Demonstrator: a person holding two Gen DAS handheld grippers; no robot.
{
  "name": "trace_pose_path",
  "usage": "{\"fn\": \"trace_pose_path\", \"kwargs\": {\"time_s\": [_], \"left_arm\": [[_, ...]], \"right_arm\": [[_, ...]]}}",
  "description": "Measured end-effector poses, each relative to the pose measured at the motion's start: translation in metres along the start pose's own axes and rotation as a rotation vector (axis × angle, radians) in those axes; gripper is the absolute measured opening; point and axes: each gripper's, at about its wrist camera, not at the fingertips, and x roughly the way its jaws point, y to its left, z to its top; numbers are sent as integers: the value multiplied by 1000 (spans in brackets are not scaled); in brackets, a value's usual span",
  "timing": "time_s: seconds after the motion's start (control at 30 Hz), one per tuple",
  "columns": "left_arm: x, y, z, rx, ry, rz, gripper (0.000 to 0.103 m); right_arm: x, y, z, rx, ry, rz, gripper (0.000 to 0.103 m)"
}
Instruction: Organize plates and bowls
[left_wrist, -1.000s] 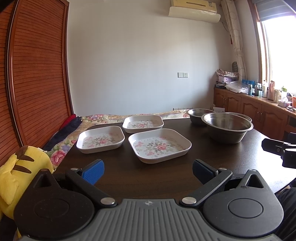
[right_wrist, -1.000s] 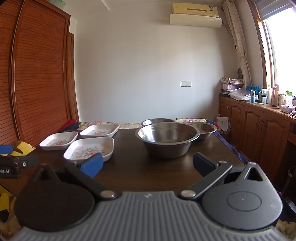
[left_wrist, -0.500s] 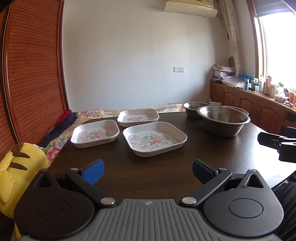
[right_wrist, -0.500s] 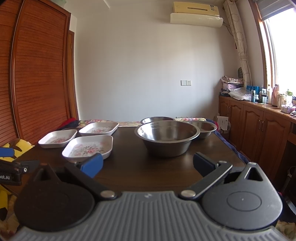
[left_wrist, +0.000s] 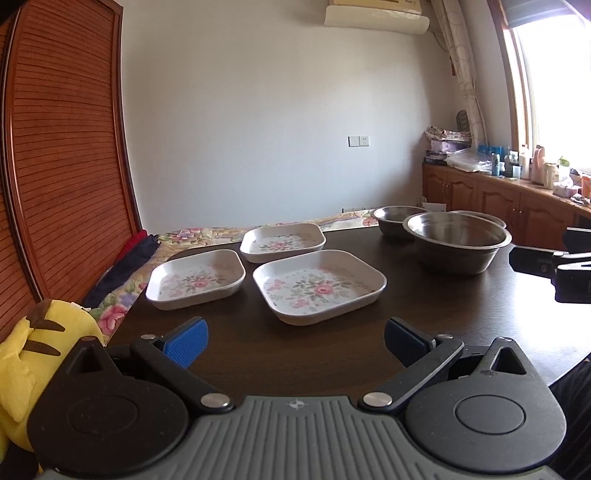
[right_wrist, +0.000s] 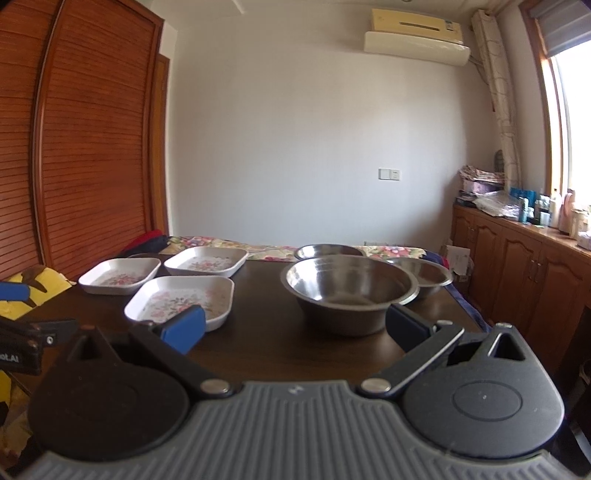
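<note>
1. While both grippers hang over the near edge, the dark wooden table (left_wrist: 461, 314) carries all the dishes of the task.
2. The large steel bowl (right_wrist: 351, 291) stands on the right half of the table, in front of the right gripper (right_wrist: 293, 326), whose jaws are wide apart and hold nothing.
3. Two smaller steel bowls are behind it: one bowl (right_wrist: 327, 252) at the far edge, the other bowl (right_wrist: 428, 275) to its right, partly hidden by the large one.
4. Three white square plates with a flower pattern lie on the left half, close together; whether their rims touch I cannot tell. The nearest plate (left_wrist: 319, 286) is in front of the left gripper (left_wrist: 295, 341), which is also open and empty.
5. The left plate (left_wrist: 195, 278) is beside it, and the far plate (left_wrist: 282, 242) is behind both.
6. A yellow plush toy (left_wrist: 26, 354) sits at the left of the table, beside the flowered cloth (left_wrist: 114, 314).
</note>
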Motion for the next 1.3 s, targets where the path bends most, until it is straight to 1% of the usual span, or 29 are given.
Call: {"fn": "trace_pose_path", "kwargs": {"time_s": [0.17,0.27,0.37,0.57,0.7,0.83,0.97,1.1,1.2,1.27,1.3], "left_arm": [[18,7,7,15,24,6,103],[29,10,11,35,26,13,103],[41,14,14,34,35,14,103],[63,23,22,45,49,11,103],[76,30,28,45,71,14,103],[86,39,34,18,80,-8,103],[99,48,37,-6,98,-46,103],[110,56,38,-35,114,-78,96],[117,58,38,-37,124,-78,87],[122,58,39,-37,129,-77,78],[123,58,39,-40,129,-79,76]], "right_arm": [[15,6,9,-35,1,43,103],[24,9,13,-38,3,72,103],[34,14,18,-48,6,97,103],[57,26,28,-71,26,157,103],[72,33,33,-92,45,196,103],[88,38,37,-101,69,227,103],[104,40,38,-108,101,255,103],[118,39,38,-100,131,293,103],[128,41,37,-104,151,309,103],[133,41,36,-99,171,323,103],[136,41,35,-96,180,330,103]]}}
